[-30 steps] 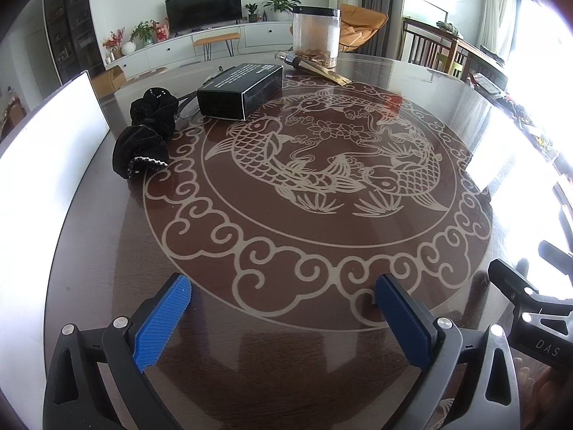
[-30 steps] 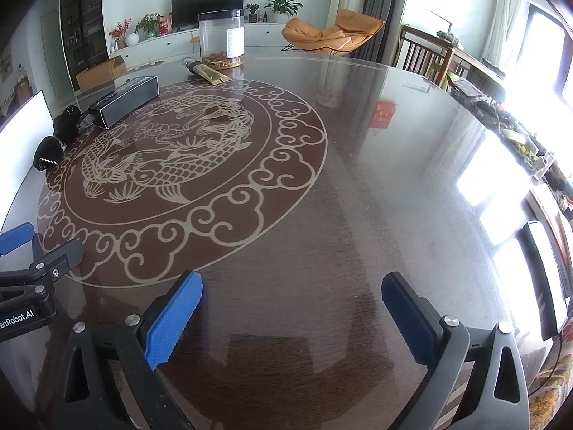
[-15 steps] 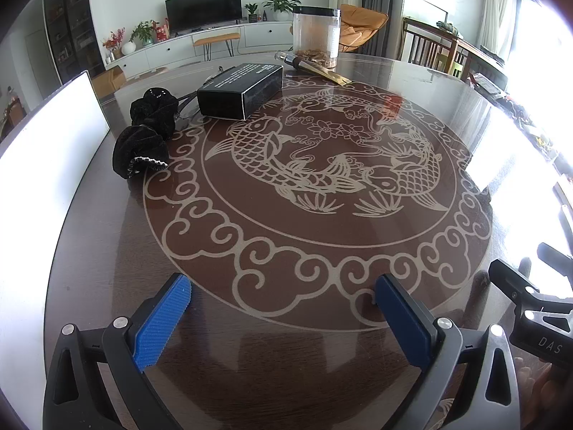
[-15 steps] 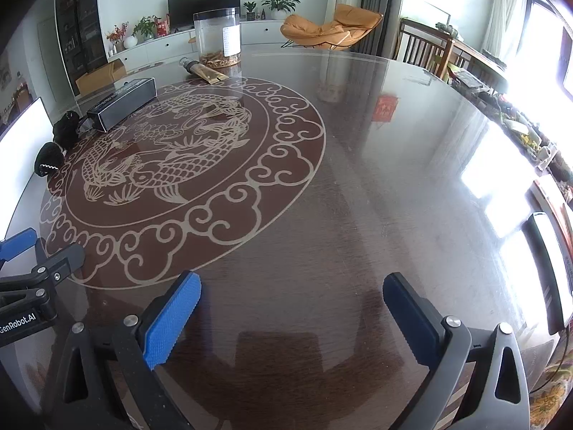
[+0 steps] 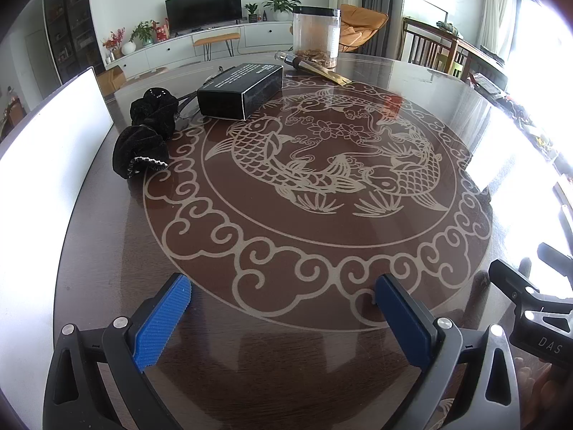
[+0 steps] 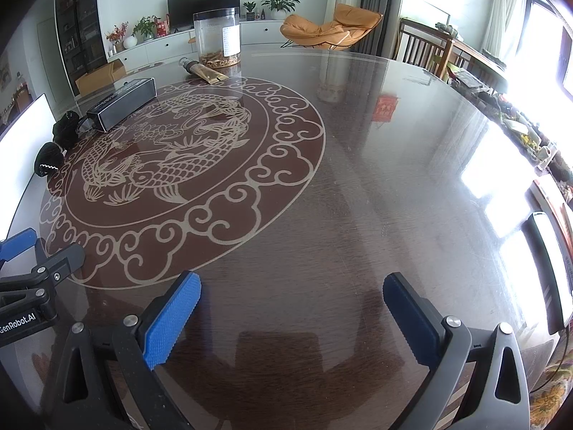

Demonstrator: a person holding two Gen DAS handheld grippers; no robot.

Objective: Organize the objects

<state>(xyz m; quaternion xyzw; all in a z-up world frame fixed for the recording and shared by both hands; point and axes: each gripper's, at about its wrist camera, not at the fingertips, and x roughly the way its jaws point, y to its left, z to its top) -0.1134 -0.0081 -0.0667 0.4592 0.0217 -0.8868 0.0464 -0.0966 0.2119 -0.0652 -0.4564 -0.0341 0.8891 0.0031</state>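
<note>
The bench (image 5: 358, 376) is a big round glass-topped one with a carp medallion (image 5: 322, 165) at its middle, and everything to be organized sits along the far-left edge of that medallion. A white panel (image 5: 46, 150) stands at the bench's left rim, beyond the medallion. At the medallion's far edge stands a clear jar (image 5: 316, 34) with a black lid and some brown bits at its bottom. Left of the jar along the same edge lies a black box (image 5: 240, 89), flat, one corner over the scroll border. A gold tube (image 5: 315, 68) lies at the jar's foot, between jar and box. Two black scrunchies (image 5: 148, 132) sit left of the box on the medallion's left edge, touching each other; thin dark things between them and the box are too small to name.

Both tongs hang over the medallion's near side, well apart from every item: the left tongs (image 5: 283, 317) are spread wide and empty, and the right tongs (image 6: 292, 317) likewise, over bare wood right of the medallion.

I judge nothing is gripped yet, so this is the approach step. The next move likely calls for a long reach across the medallion, probably by the left tongs toward the scrunchies or box, arriving low with jaws wide
</note>
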